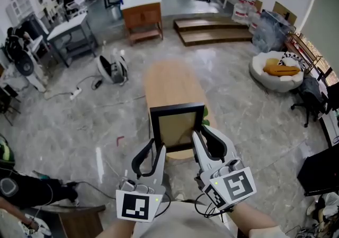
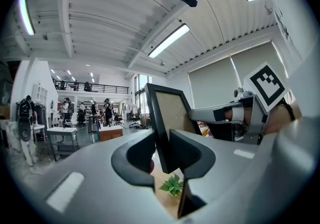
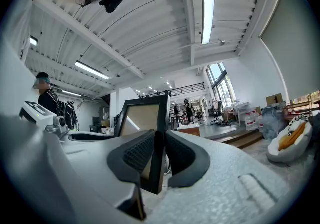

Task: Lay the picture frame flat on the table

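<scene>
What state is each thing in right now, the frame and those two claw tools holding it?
frame: upright over the table, held by both side edges.
left gripper: shut on the frame's left edge.
right gripper: shut on the frame's right edge.

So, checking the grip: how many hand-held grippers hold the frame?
2: left hand-held gripper on the frame's left edge, right hand-held gripper on its right edge.
</scene>
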